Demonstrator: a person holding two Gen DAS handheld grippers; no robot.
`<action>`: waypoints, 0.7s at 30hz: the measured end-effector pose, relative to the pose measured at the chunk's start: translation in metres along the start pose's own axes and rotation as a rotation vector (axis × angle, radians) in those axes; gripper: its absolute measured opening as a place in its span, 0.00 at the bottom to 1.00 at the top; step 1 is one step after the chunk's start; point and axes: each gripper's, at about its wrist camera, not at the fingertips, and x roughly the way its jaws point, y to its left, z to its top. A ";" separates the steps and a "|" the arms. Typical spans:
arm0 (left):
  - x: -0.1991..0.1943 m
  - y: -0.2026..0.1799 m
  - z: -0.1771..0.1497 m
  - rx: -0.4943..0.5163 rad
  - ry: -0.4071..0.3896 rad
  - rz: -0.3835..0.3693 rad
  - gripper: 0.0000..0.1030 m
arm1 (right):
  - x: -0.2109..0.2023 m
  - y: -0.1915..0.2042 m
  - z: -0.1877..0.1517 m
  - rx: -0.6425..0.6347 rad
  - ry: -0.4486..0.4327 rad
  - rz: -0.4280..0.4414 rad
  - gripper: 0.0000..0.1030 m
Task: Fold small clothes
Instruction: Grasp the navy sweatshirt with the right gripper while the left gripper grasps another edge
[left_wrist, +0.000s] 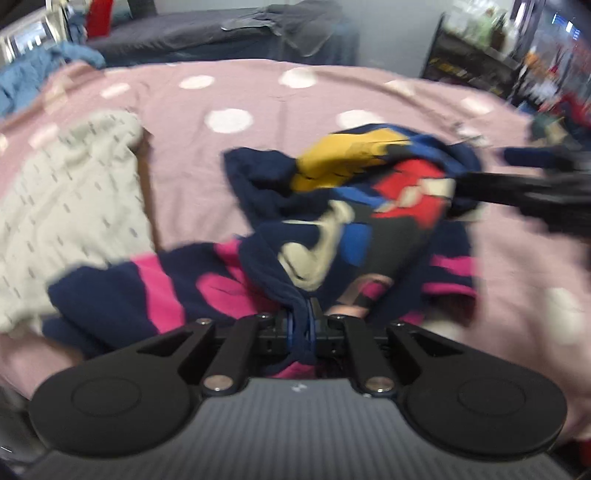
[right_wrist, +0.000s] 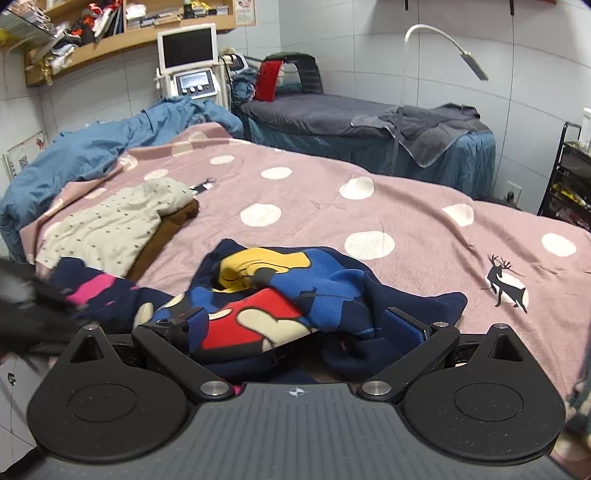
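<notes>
Both grippers — left gripper (left_wrist: 300, 325), right gripper (right_wrist: 306, 328) — matte black: round disc housings, silver screws, ribbed grey body

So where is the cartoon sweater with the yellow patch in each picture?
Left wrist view: the cartoon sweater is centre-right, pinched in the left gripper.
Right wrist view: it is bottom centre, between the open right gripper fingers.
Shared landmark: the cream dotted garment, left.
</notes>
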 end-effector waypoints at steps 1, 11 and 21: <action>-0.009 0.000 -0.005 -0.022 -0.008 -0.053 0.06 | 0.007 -0.001 0.001 -0.001 0.005 -0.005 1.00; -0.032 0.012 -0.026 -0.122 0.017 -0.112 0.06 | 0.047 0.006 0.011 -0.099 0.043 -0.011 0.22; -0.018 -0.016 -0.016 -0.036 0.034 -0.130 0.07 | -0.090 -0.067 0.002 0.040 -0.123 -0.174 0.04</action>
